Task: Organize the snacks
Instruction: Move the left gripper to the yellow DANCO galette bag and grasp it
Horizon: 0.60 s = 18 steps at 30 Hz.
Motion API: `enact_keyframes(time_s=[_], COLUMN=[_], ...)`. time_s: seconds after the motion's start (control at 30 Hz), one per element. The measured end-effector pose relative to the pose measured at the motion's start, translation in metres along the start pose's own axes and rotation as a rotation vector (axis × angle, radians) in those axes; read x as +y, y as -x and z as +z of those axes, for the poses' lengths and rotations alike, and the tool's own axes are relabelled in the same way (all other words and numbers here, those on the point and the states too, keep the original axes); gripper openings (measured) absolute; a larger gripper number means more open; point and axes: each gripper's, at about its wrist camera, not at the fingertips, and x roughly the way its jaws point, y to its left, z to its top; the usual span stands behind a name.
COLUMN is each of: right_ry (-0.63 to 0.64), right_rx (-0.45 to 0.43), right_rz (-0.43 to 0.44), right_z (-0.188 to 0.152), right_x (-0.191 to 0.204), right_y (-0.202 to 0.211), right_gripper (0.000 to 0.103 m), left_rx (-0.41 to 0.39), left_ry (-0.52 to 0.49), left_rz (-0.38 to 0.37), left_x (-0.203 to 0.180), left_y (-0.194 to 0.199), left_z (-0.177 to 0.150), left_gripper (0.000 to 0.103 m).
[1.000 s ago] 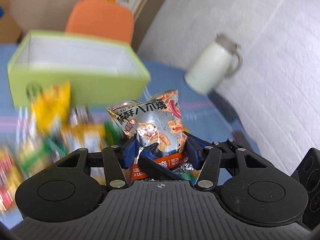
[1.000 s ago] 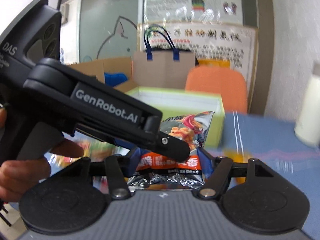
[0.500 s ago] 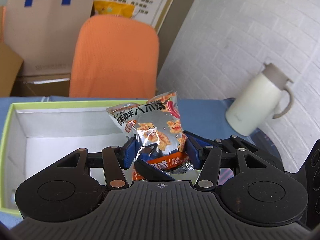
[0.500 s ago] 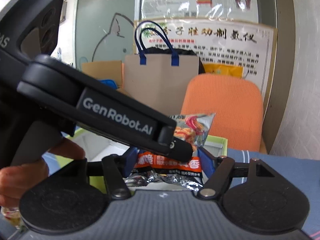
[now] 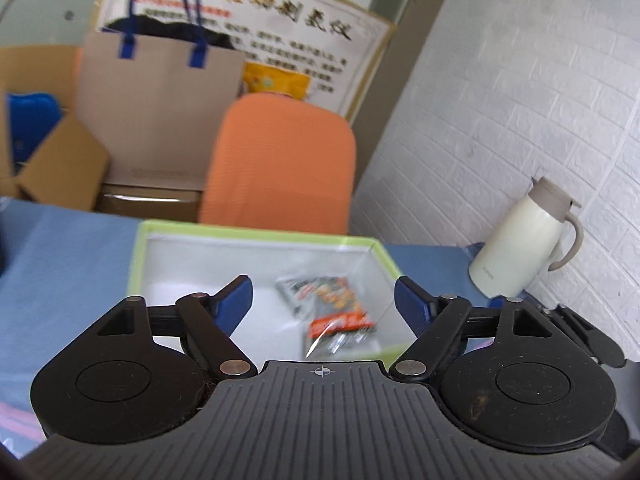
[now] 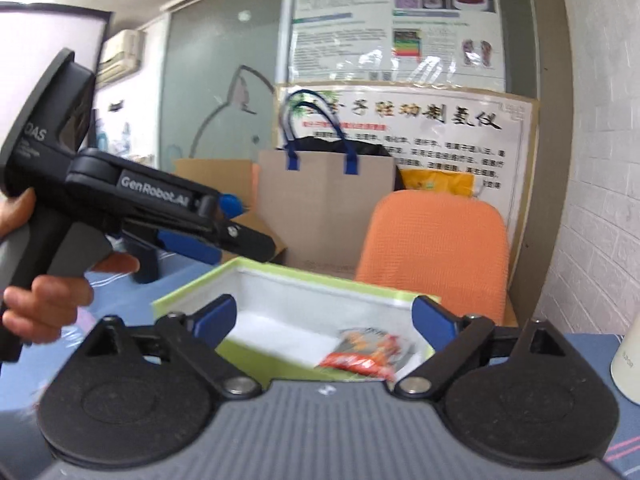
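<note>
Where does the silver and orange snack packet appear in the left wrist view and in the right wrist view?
Left wrist view: the snack packet lies inside the green box, right of centre, between the open fingers of the left gripper.
Right wrist view: the snack packet lies in the box's near right corner, between the open fingers of the right gripper.
Shared landmark: the orange chair behind the box.
</note>
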Motion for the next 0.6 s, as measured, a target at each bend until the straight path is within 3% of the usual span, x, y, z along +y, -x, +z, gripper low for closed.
enact_keyframes(time_s=[0.13, 0.33, 0.47, 0.53, 0.6], right_ry=[-0.009, -0.064, -0.135, -0.154, -0.152], right_rx=[0.050, 0.161, 0.234, 0.268, 0.291], right_rz=[0.069, 0.188, 0.329, 0.343, 0.297], right_z=[-0.018, -0.053, -0.069, -0.076, -0.078], right_x=[0.039, 0.110, 0.160, 0.176, 0.184], right_y=[0.018, 0.027, 0.019, 0.012, 0.004], right_gripper=[0.093, 0.093, 0.093, 0.093, 0.093], left_rx=[0.000, 0.029, 0.083, 0.101, 0.125], left_ry=[0.026, 0.091, 0.191, 0.218, 0.226], left_rz=[0.067, 0.228, 0.239, 0.224, 0.225], left_x=[0.025, 0.076, 0.112, 0.125, 0.132], left_y=[0.045, 0.091, 0.094, 0.090, 0.088], left_z=[-0.037, -0.097, -0.117, -0.116, -0.116], left_gripper=[0.069, 0.069, 0.067, 0.067, 0.067])
